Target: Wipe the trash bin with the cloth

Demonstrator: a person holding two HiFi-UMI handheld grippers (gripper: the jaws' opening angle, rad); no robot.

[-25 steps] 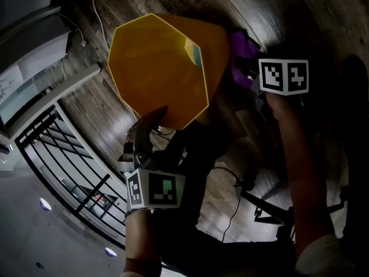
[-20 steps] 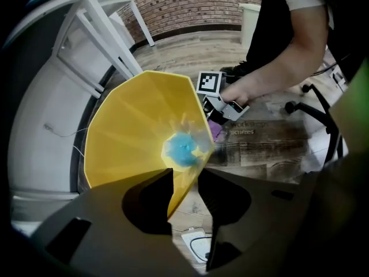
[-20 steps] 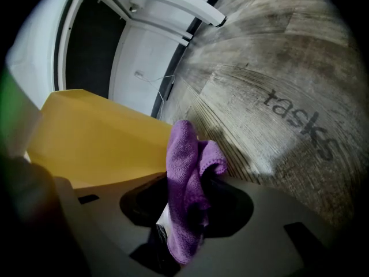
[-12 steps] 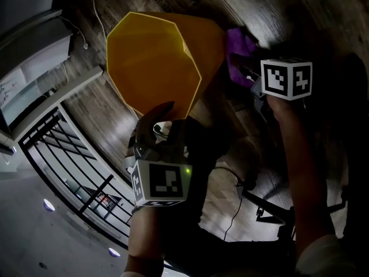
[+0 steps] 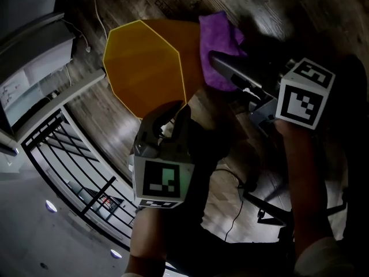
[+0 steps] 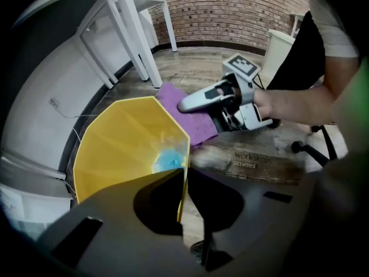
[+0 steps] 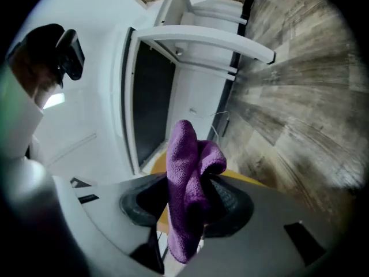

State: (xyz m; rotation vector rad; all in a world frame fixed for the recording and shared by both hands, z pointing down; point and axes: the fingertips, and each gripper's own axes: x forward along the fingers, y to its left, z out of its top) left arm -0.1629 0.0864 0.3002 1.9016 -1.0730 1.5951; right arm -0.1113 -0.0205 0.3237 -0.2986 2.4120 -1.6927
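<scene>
Nearest the head, the left gripper (image 6: 183, 198) is seen with its jaws just closed down to a narrow gap, and the thin wall at the rim of the yellow, faceted plastic trash bin (image 5: 144, 74) is pinched between them. The bin is thereby steadied on the dark wood-plank floor (image 5: 277, 4), its wide mouth turned up toward the head. Its inside is smooth and glossy, and a small blue patch (image 6: 167, 160) is seen at the bottom; what it is cannot be told.

Just beyond the bin's far rim, the right gripper (image 7: 187, 203) is held about level, its jaws clamped on a bunched purple microfibre cloth (image 7: 184, 183), whose loose end hangs below the pads. The cloth is close beside the bin's outer wall; whether it touches cannot be settled.

The step in hand is judged to be the approach for wiping, with no stroke yet made. For the next move, the cloth would need to be pressed flat on the wall and drawn along it, while the rim is kept gripped.

Farther off, white table legs (image 6: 132, 33) and a brick wall (image 6: 242, 10) are seen.
</scene>
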